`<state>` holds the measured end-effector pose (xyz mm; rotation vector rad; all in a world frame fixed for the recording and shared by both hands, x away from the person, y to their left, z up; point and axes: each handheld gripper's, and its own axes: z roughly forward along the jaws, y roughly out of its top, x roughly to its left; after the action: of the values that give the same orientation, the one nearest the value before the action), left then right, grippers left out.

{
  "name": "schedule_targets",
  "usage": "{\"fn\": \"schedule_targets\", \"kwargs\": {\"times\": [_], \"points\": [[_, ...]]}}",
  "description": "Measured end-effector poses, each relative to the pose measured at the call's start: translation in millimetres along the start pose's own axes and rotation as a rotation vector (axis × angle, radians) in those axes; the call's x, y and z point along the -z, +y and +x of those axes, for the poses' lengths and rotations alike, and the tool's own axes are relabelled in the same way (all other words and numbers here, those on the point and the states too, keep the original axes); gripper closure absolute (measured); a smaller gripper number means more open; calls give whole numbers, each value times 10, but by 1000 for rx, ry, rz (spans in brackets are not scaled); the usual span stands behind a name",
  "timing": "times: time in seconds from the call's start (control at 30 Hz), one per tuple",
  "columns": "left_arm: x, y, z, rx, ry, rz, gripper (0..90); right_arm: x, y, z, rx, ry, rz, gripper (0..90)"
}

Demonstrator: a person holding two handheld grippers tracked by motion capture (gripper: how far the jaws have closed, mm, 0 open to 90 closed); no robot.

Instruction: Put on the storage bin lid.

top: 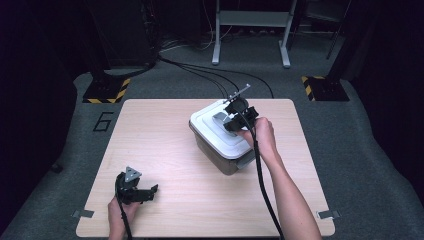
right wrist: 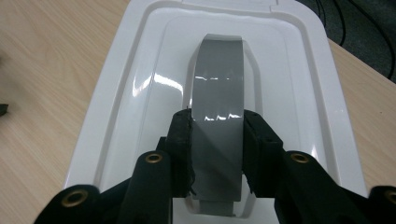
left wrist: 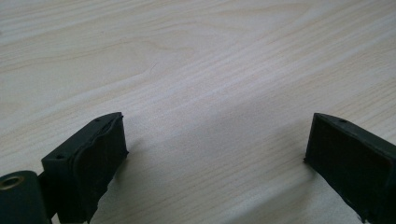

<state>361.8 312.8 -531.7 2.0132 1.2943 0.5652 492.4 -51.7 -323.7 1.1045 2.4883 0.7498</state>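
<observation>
Right gripper [top: 231,116] clamped on the grey handle [top: 221,119] of a white-lidded box [top: 220,150]; left gripper [top: 150,192] idle and apart.

From above, the box sits right of centre on the table [top: 165,145], and a "6" [top: 103,121] is marked on the floor to its left; the left gripper rests near the front left corner. In the left gripper view, its jaws stand wide over bare wood [left wrist: 196,70]. In the right gripper view, both pads [right wrist: 181,140] press the handle's [right wrist: 218,121] sides above the lid [right wrist: 121,93]. No label reads on the box.
</observation>
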Motion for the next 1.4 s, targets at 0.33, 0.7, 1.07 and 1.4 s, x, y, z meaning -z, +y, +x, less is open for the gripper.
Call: {"fn": "schedule_targets", "kwargs": {"times": [0.33,0.7,1.07,1.4], "points": [[6,3,2,-2,-4,7,50,-80,36,30,21,-22,20,663],[4,1,1,-1,-3,4,50,-161,60,79,40,-41,35,657],[4,1,1,-1,-3,4,51,-91,37,103,18,-73,17,358],[4,1,0,-1,-3,4,51,45,-116,97,3,-51,-63,128]]}}
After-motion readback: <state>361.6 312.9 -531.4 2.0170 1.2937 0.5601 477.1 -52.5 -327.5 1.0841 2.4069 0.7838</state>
